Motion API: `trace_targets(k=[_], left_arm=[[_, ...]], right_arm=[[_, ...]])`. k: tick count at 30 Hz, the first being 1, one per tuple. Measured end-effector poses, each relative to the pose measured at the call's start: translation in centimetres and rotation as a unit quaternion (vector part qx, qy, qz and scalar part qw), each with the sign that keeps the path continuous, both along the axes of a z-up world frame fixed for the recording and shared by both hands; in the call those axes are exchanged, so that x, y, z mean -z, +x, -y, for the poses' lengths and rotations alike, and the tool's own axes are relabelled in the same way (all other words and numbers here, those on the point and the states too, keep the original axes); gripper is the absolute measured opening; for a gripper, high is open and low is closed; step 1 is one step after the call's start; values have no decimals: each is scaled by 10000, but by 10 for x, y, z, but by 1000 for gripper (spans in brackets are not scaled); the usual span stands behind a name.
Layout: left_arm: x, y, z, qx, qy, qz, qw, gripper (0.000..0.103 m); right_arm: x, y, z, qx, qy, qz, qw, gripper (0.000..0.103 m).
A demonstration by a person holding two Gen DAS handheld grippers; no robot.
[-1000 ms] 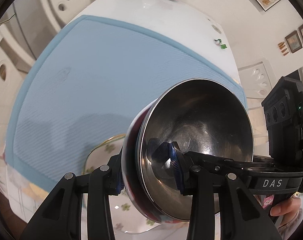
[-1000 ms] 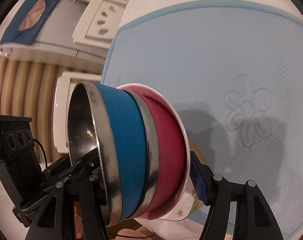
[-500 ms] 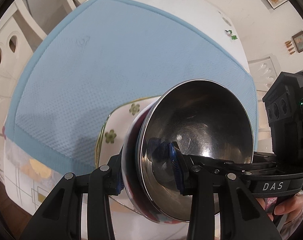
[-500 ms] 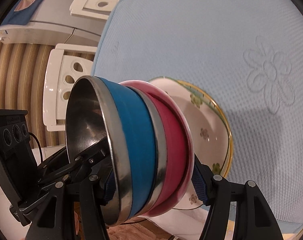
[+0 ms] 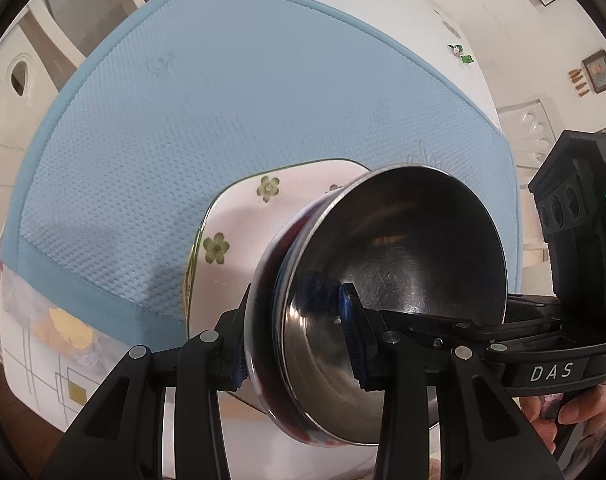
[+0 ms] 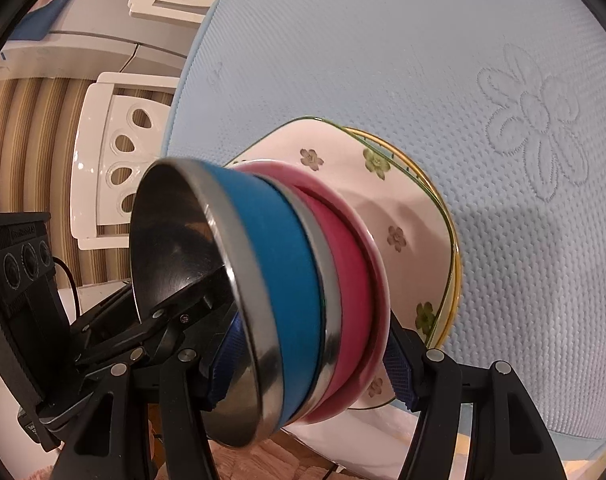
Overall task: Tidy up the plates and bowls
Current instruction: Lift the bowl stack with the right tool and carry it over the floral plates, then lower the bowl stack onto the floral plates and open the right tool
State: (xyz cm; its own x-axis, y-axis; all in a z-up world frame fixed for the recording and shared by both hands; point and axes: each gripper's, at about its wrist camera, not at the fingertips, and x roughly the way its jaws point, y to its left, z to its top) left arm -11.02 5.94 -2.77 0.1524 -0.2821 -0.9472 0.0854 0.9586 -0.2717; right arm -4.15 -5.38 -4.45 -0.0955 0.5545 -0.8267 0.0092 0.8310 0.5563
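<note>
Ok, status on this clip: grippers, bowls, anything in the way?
Left gripper and right gripper both shut on the nested bowl stack. Stack tilted over the floral plates on the blue mat. Nothing in the way.

Legible text — one item only: "DAS", white capitals on a black label on the right gripper, seen from the left wrist view. Right wrist view — none readable.

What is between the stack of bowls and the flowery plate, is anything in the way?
Nothing visible. The nested bowls, clamped by both grippers, hang tilted right by the flowered plate, which has nothing else on its visible part.
</note>
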Motion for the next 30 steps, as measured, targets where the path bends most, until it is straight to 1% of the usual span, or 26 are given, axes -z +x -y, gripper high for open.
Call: trace_targets(k=[5,9,12,15,18,20,21,23,24,25,26,27,28,29,30], left_arm=[[5,-1,-1,-39,-82,-56,9999,37],[8,-1,-1,-29,-139,-104,9998,36],[7,-2,0,52,-28,-61,10000,35],[-2,-5,-2,101,-41,68,9999,35],[-16,-12,-10,128,-45,263,9996,35],[-27,-18,-16,153,-65,404,9990,35],[-34,-22,-19,176,-43,519,9985,38],[-46,-29,-23,239,76,724,9971,38],[-50,-33,-24,276,191,809,9962,47],[-53,-36,-25,299,311,891,9951,57],[-58,-41,-28,323,400,1017,9935,65],[-61,-47,-31,344,455,1161,9916,80],[-64,-52,-33,377,514,1252,9901,98],[-63,-53,-33,414,579,1234,9898,103],[-62,-54,-33,478,637,1200,9896,102]], right_arm=[[-1,0,0,-2,-38,17,10000,63],[-2,-1,-1,7,-214,4,9998,62],[-7,-1,-3,-66,-408,127,9991,62],[-21,-3,-1,-125,-656,391,9970,62],[-40,-11,3,-120,-757,621,9951,62],[-58,-21,6,-146,-865,948,9916,62],[-65,-26,6,-182,-965,1130,9887,62],[-78,-40,5,-360,-1195,1477,9811,63],[-82,-47,5,-432,-1258,1629,9776,65],[-85,-53,4,-472,-1286,1773,9746,72],[-88,-59,3,-511,-1275,1952,9711,81],[-91,-67,1,-565,-1210,2150,9674,85],[-91,-73,-1,-629,-1154,2288,9646,97],[-90,-77,-2,-628,-1167,2355,9628,103],[-88,-80,-2,-588,-1210,2425,9608,103]])
